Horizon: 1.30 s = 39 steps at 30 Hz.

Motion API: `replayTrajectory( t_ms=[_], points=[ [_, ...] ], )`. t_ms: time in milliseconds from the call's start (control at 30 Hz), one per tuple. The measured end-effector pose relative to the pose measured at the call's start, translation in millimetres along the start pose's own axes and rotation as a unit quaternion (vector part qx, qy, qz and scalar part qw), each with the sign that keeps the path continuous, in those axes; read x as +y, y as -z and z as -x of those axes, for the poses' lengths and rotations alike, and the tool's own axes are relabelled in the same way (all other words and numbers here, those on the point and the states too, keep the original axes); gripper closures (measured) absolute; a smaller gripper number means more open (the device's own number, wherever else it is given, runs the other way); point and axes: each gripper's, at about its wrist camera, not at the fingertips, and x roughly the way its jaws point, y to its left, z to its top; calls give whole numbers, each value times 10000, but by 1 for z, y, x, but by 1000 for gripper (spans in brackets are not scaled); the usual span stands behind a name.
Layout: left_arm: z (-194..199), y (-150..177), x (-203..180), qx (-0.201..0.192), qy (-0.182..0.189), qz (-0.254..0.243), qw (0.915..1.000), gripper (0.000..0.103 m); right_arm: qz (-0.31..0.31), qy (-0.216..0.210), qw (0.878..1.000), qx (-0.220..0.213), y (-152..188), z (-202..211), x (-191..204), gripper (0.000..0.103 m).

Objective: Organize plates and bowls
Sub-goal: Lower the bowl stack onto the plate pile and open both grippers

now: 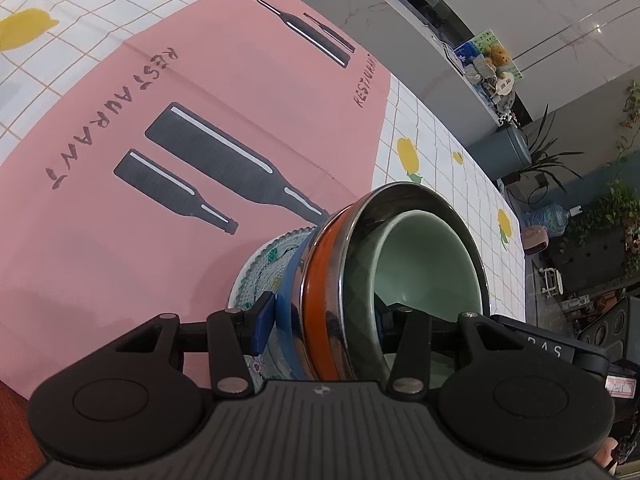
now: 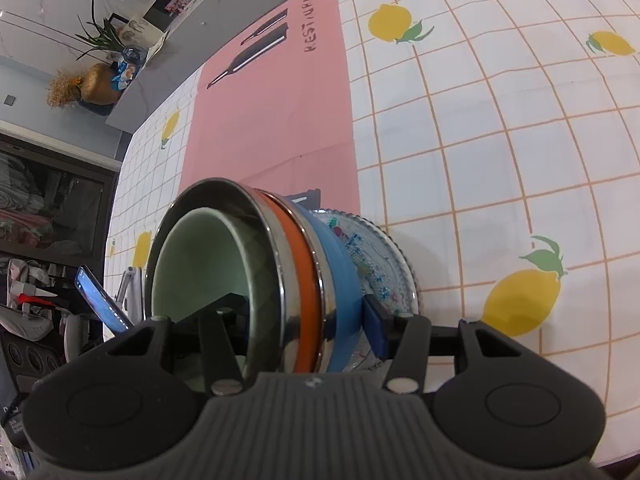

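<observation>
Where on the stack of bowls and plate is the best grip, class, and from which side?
Grip the stack through its whole thickness: one finger under the glass plate, one inside the green bowl. Come from opposite rims, as the left gripper and right gripper do; nested rims offer no handle.

Pale green bowl point(image 1: 424, 256) nested in steel bowls banded orange point(image 1: 320, 280) and blue point(image 1: 286, 300); clear plate point(image 1: 260, 272) with coloured dots; pink mat point(image 1: 200, 120) printed with black bottles; white tablecloth point(image 2: 480, 140), orange grid, yellow lemons
</observation>
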Motion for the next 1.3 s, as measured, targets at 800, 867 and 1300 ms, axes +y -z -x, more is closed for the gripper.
replayTrajectory(
  t_ms=[800,867,1300],
  points=[
    [12,-6,-14,-361,-246,-482,9979,24,347,230,9989,-212,-5,12,8,23],
    [17,-7,-19,-438,-375,-659,9962,24,386,261,9985,-271,-6,17,10,23],
    [87,7,-103,-1666,-652,-2375,9548,24,1811,1143,9613,-1736,3,106,46,20]
  ],
)
